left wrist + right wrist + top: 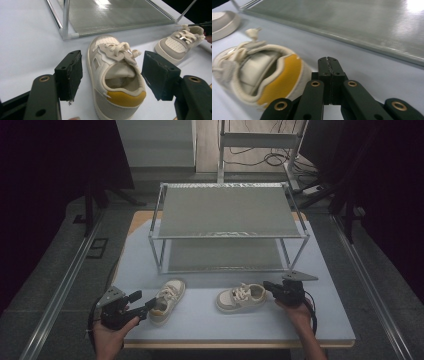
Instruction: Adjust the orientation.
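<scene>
Two small shoes on the pale table (200,327), two grippers at the near edge. Nearest on the left, left gripper (141,301) in the person's left hand (111,334), jaws spread wide. From the left gripper view, the black pads flank the heel of the left shoe (115,80), one on each side, both clear of it, nothing clamped. Yellow patch at the heel, cream lining inside, laces loose over the tongue, toe aimed at the rack. On the right, right gripper (270,285) in the right hand (300,312), jaws pressed flat together in the right gripper view, holding nothing. Tip just beside the heel of the right shoe (259,73); touching or a hair apart, hard to tell. Same yellow heel patch here, shoe lying across the table with its toe toward the other one. Shoes near each other, not touching. Beyond them, a two-tier metal rack (227,210) standing on the table, thin silver legs, grey mesh shelves. Top shelf bare, lower shelf bare too. Farther back, dim floor, a pale metal frame (260,142) and a tangle of cables (272,157).
</scene>
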Available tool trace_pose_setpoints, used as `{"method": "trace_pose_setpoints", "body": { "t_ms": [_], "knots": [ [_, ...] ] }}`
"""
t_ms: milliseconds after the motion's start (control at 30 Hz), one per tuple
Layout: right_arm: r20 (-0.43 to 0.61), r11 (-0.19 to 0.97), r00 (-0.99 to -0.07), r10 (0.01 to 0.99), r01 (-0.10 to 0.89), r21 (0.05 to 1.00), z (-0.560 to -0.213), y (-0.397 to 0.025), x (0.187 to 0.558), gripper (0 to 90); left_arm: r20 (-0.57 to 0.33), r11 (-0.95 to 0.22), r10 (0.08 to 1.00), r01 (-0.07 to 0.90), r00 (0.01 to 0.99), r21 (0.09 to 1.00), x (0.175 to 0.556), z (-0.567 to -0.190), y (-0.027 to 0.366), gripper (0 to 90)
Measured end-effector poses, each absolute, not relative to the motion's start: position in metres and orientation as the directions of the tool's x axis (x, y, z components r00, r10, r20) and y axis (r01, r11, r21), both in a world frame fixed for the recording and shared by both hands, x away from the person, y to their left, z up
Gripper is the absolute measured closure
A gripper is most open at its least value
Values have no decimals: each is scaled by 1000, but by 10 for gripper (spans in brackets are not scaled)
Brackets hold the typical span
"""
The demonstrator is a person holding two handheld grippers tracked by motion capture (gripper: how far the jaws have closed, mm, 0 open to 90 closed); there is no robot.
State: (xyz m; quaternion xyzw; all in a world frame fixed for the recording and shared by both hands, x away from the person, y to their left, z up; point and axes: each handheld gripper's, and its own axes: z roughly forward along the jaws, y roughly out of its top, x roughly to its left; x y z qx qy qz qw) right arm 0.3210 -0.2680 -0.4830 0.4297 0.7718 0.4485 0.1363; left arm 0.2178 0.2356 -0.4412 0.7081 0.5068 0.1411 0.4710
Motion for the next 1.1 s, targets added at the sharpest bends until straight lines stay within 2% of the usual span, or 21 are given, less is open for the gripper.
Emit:
{"method": "trace_pose_setpoints", "body": {
  "t_ms": [233, 500, 833, 1100],
  "knots": [
    [176, 226, -596, 784, 538, 812, -483, -270, 297, 899, -271, -48, 850, 581, 451, 813, 217, -440, 234, 325],
    [171, 246, -621, 765, 527, 813, -485, -271, 248, 899, -269, -58, 846, 583, 459, 811, 217, -440, 230, 325],
    [165, 269, -652, 740, 512, 816, -485, -259, 218, 899, -270, -60, 847, 586, 459, 808, 218, -442, 230, 325],
    [168, 283, -683, 711, 497, 820, -487, -241, 208, 898, -266, -76, 841, 589, 472, 805, 218, -443, 224, 324]
  ]
}}
